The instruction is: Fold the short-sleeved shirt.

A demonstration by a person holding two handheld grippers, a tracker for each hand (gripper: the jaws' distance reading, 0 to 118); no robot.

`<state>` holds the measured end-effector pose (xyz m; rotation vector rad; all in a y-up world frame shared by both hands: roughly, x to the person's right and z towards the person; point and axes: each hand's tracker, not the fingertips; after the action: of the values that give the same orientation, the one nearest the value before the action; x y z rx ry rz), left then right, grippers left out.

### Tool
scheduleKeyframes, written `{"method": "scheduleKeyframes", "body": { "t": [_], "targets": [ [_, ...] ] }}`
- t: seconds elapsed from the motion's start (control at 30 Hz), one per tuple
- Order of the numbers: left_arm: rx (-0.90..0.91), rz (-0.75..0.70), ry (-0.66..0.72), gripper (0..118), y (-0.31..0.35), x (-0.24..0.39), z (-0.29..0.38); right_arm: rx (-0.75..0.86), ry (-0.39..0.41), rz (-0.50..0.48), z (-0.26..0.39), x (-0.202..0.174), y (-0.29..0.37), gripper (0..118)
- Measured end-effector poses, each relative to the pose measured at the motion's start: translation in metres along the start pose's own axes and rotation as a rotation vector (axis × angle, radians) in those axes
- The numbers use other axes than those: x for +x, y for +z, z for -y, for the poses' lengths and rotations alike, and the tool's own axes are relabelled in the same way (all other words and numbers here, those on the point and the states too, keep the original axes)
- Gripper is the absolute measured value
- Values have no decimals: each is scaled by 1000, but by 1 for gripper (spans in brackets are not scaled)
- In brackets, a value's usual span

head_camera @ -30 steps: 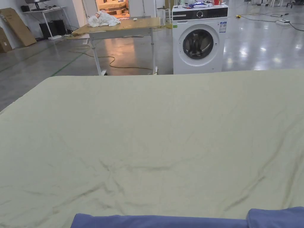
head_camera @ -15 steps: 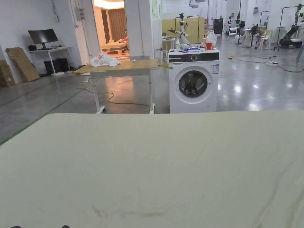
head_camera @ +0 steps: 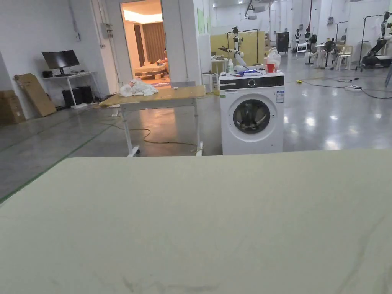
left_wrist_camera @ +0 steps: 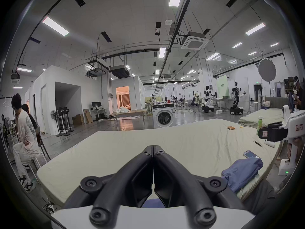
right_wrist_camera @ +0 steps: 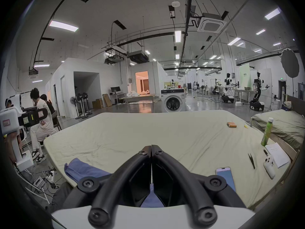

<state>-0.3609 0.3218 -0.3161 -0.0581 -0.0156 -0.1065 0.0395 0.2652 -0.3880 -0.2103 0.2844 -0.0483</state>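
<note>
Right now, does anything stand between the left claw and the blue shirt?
Nothing visible does. The left claw, shut, points over the bed; the blue shirt lies uncovered at the near edge, the phone beyond it.

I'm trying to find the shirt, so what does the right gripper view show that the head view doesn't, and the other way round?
Right gripper view: the blue shirt on the bed's near edge, a phone, a green bottle, and the shut right hand-held gripper. Head view: a red cup on the washing machine. Both views take in the pale green bed sheet, the washing machine and the wooden table.
</note>
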Motion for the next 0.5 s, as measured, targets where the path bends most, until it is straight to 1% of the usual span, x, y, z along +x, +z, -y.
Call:
{"method": "scheduleKeyframes", "body": {
  "t": [0.1, 0.13, 0.17, 0.2, 0.23, 0.27, 0.3, 0.33, 0.4, 0.43, 0.47, 0.5],
  "targets": [
    [-3, 17, 25, 0, -3, -9, 1, 8, 2, 3, 0, 1, -2, 0],
    [-16, 54, 95, 0, -5, -19, 2, 9, 0, 3, 0, 2, -2, 0],
    [-26, 116, 199, 0, -8, -34, 6, 10, -7, 5, 1, 4, -3, 0],
    [-22, 173, 337, 0, -12, -50, 15, 9, -17, 2, 3, 6, -3, 0],
    [-40, 189, 423, 0, -18, -64, 27, 8, -26, -1, 5, 6, -2, 0],
    [-85, 174, 477, 0, -26, -79, 39, 8, -34, 1, 8, 7, -1, 0],
    [-134, 167, 515, 3, -33, -94, 50, 7, -39, -2, 12, 10, 0, 0],
    [-196, 149, 572, 15, -43, -112, 66, -3, -49, -12, 16, 13, 1, 0],
    [-324, 142, 747, 71, -62, -151, 105, -38, -87, -8, 22, 14, 3, 0],
    [-362, 142, 801, 91, -68, -167, 124, -50, -104, -7, 25, 17, 5, 0],
    [-409, 141, 843, 96, -75, -180, 141, -62, -119, -10, 28, 20, 6, 0],
    [-462, 120, 827, 96, -80, -187, 152, -65, -129, -8, 32, 21, 9, 0]
  ]
}}
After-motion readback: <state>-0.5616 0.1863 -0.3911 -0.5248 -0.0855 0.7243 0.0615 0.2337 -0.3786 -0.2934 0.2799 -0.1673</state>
